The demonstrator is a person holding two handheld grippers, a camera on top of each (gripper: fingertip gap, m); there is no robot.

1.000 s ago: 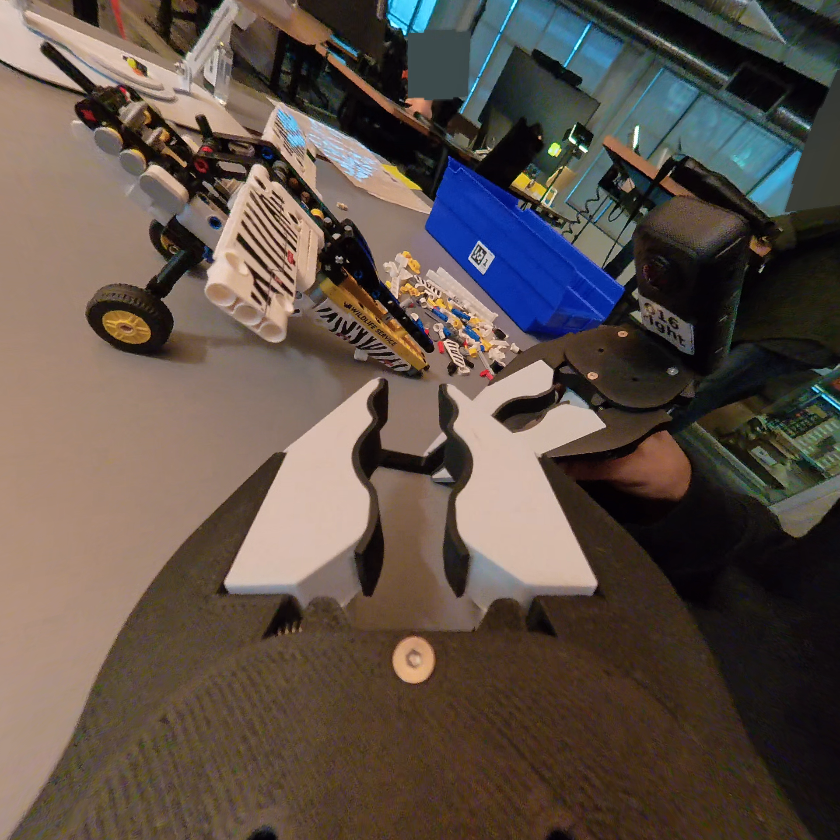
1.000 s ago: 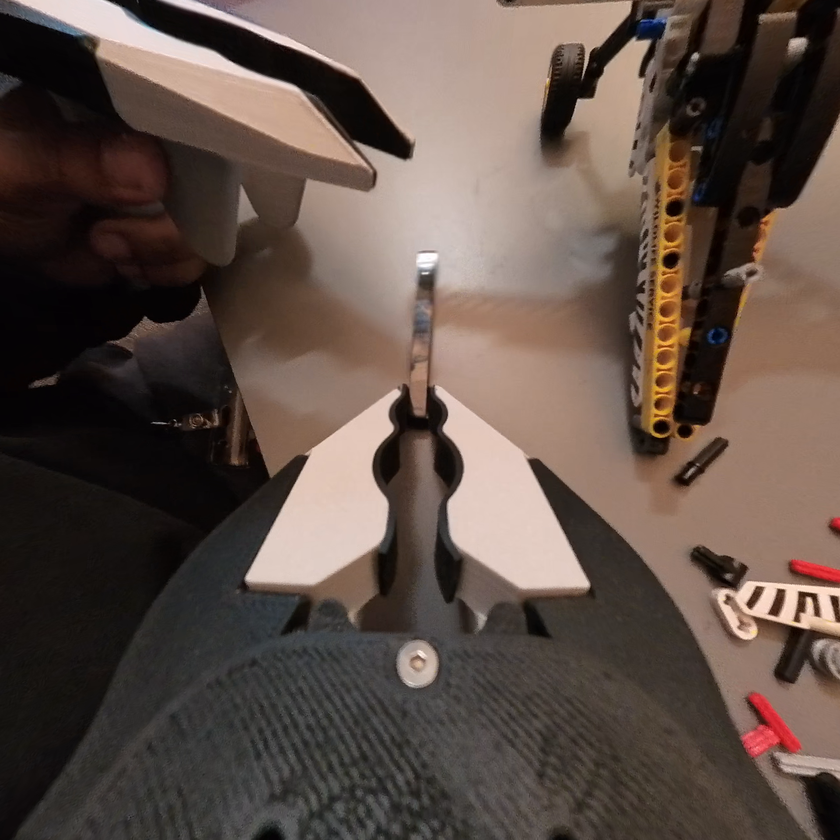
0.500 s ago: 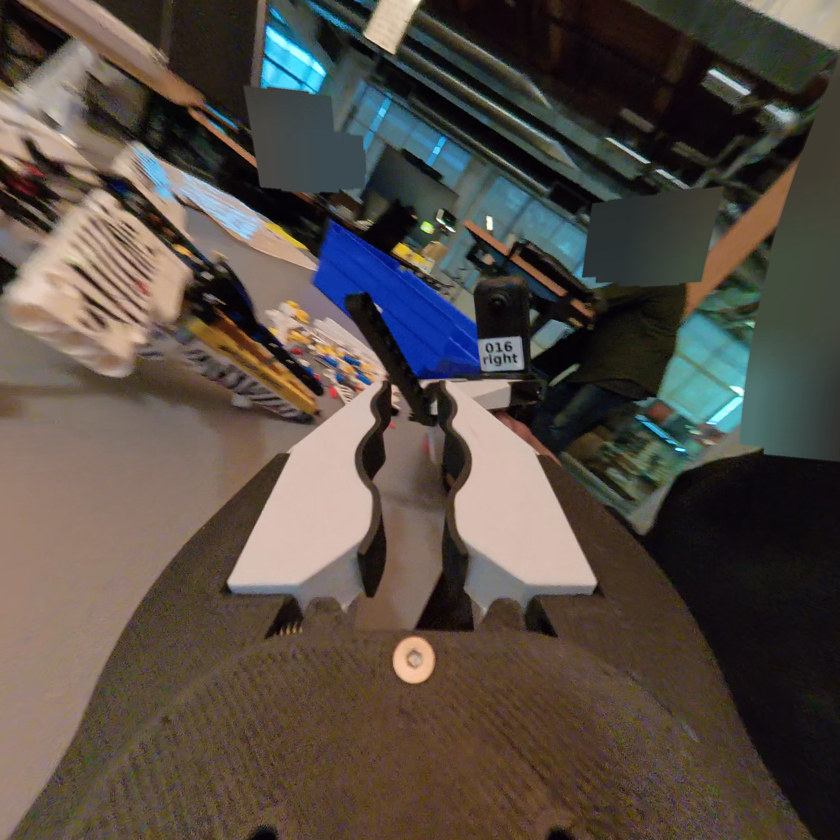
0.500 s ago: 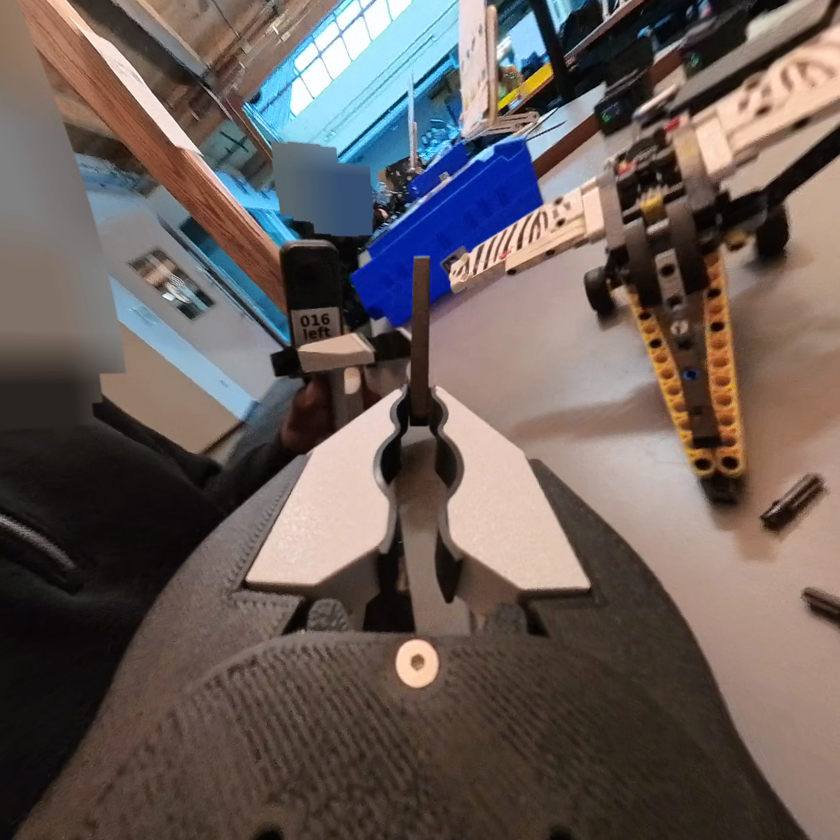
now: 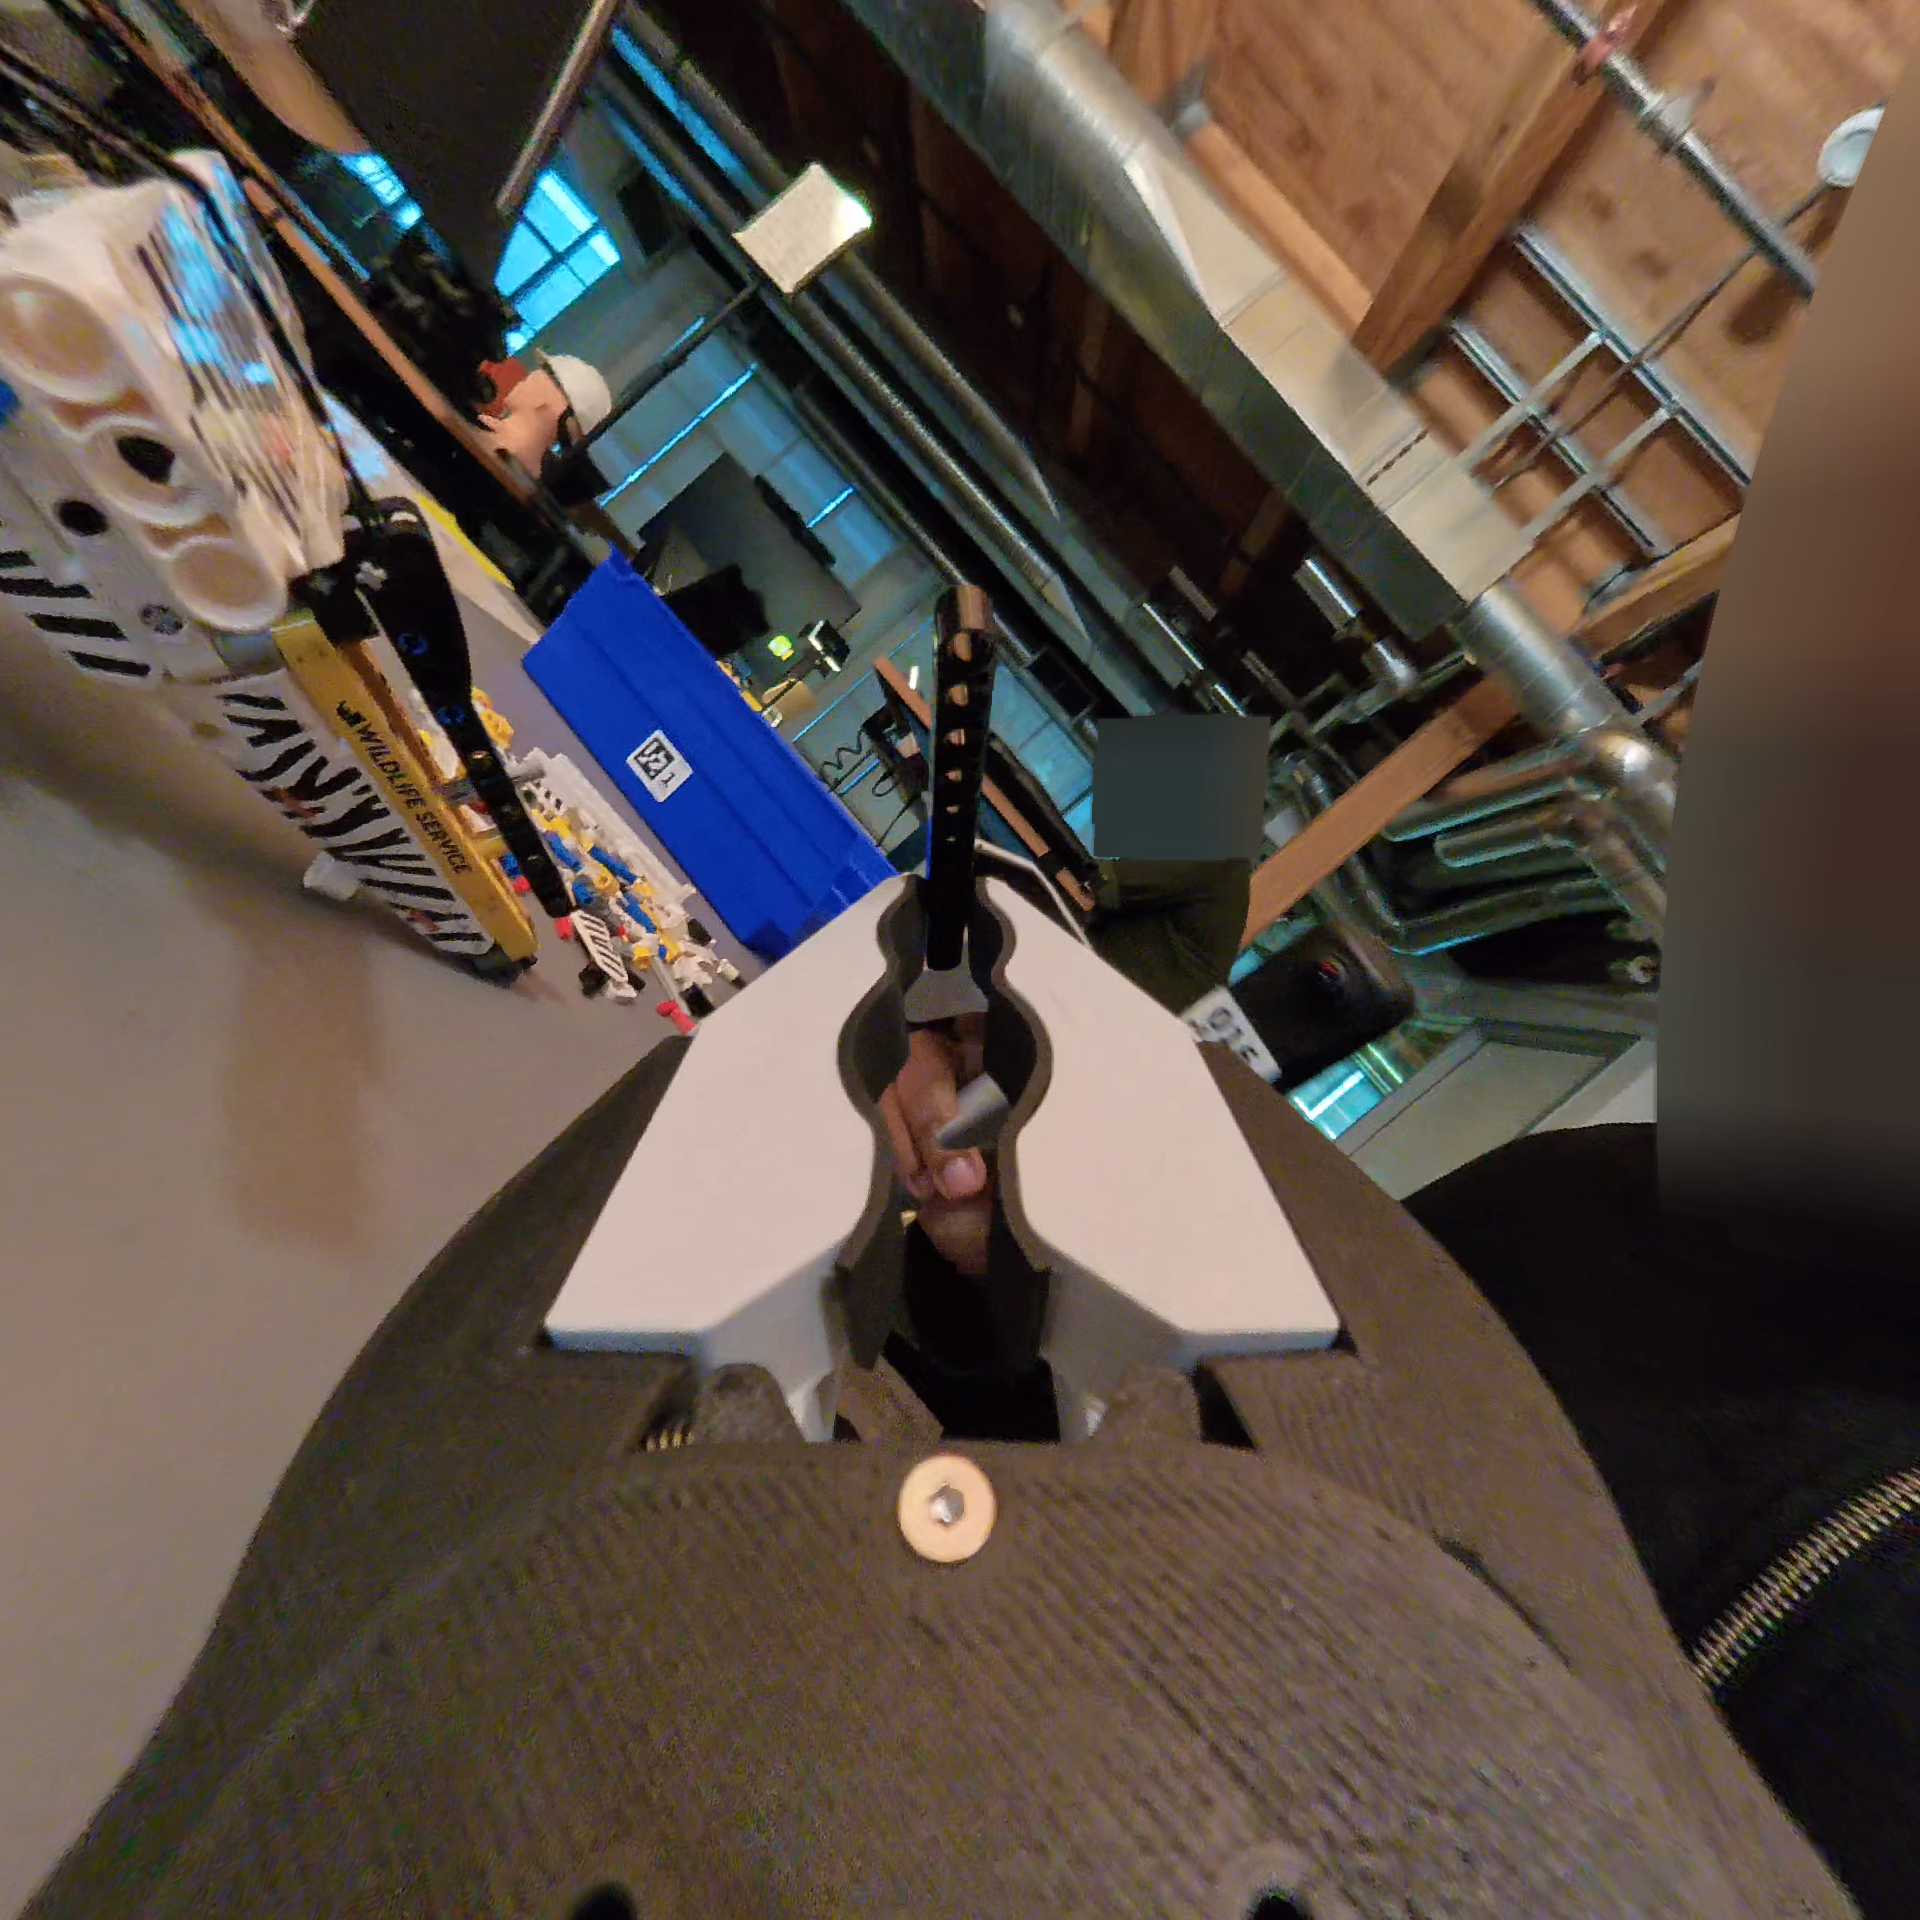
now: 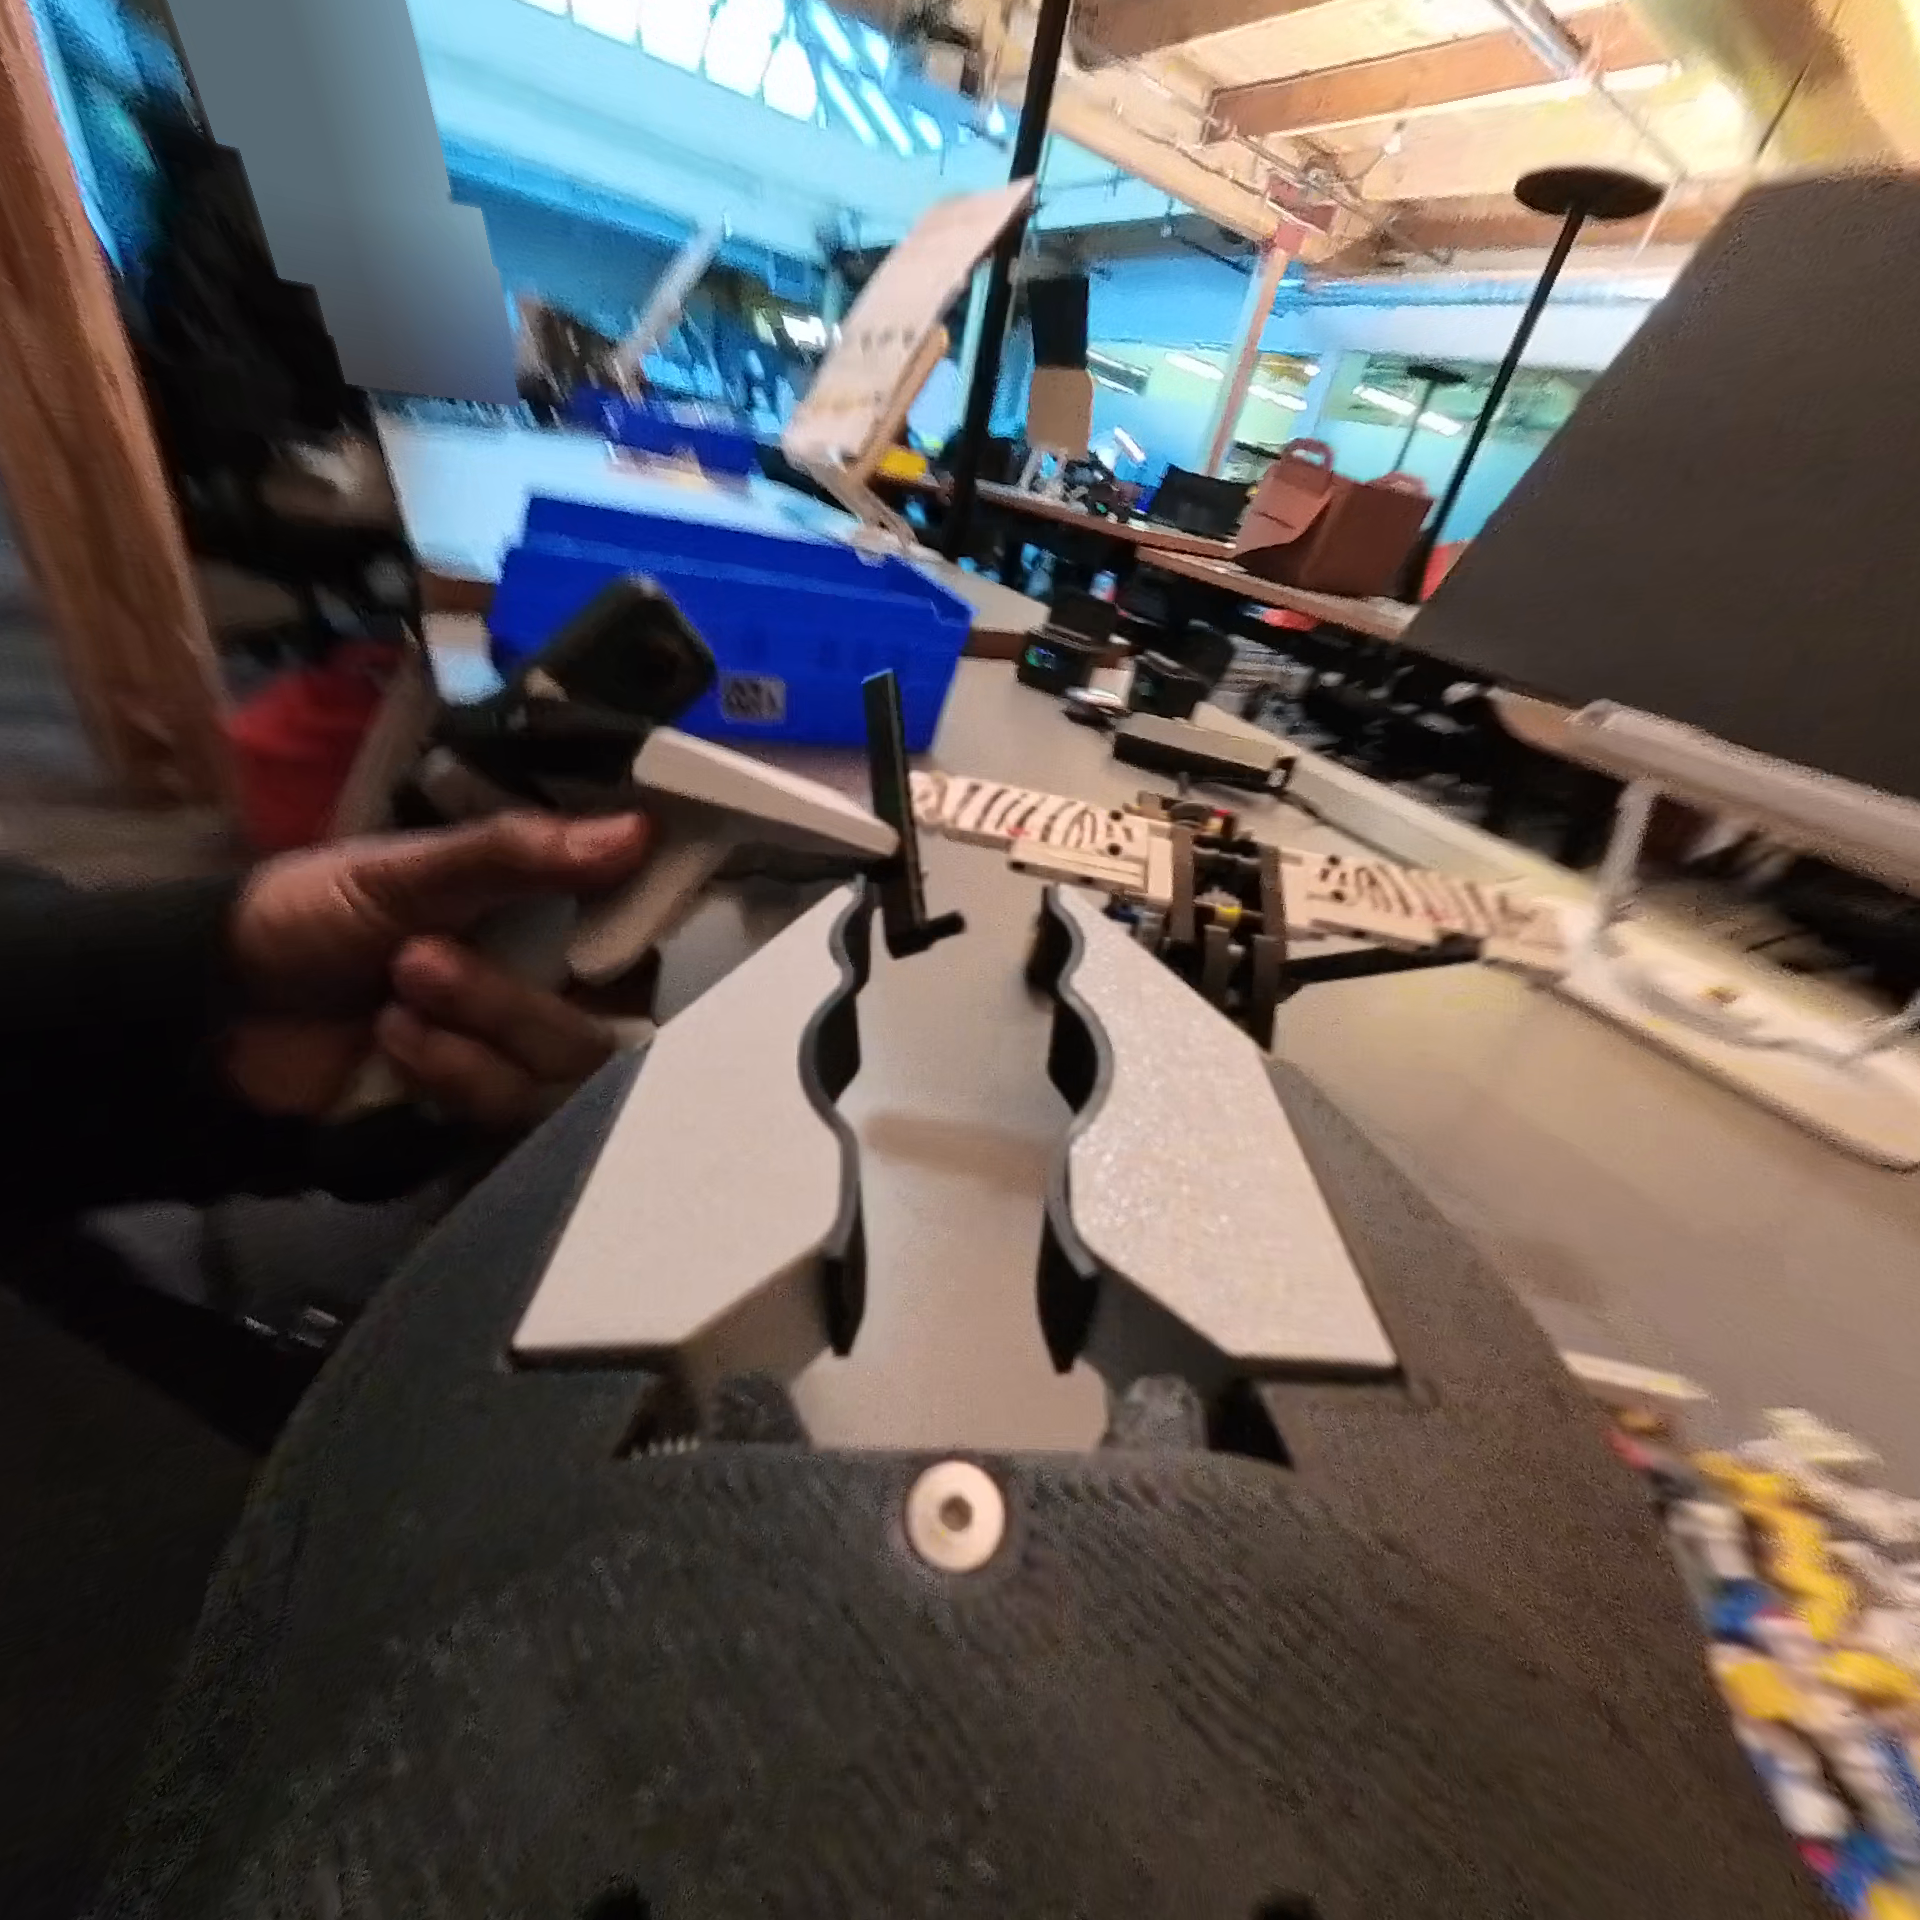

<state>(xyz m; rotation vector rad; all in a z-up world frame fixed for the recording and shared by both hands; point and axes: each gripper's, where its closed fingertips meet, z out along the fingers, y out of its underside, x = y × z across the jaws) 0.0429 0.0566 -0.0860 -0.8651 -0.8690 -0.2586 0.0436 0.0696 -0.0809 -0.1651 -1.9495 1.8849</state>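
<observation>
- Left hand-held gripper (image 5: 948, 914): fingers pressed together on the lower end of a black beam (image 5: 958, 769). The pads bear on both flat sides. The beam stands near upright, clear of the bench (image 5: 208, 1091), with most of its length above the fingertips.
- Right hand-held gripper (image 6: 951, 914): fingers spread, nothing pinched. The beam's lower end, with a short black pin (image 6: 935, 925) projecting sideways, hangs between the fingertips, close to the left one; contact there cannot be settled.
- Handling, as a judgement: the beam is a thin, perforated plastic strip, so it should be light and stiff, with smooth faces that may slip or pivot under a narrow pinch. It is best taken across the flat faces, near one end, clear of the pin. The pin may pull out if knocked.
- Bench, beyond the fingertips: a model (image 6: 1226, 904) of white striped panels, yellow beams and black links, standing well apart from both grippers.
- A pile of loose small parts (image 5: 603, 883), white, yellow, blue and red, lies beside the model; too many and too small to count.
- A blue bin (image 5: 717, 790) stands behind the pile.
- Count: two hand-held grippers, one beam, one pin, one model, one bin, one parts pile.
- The left hand (image 6: 416, 956) wraps the left gripper's handle.
</observation>
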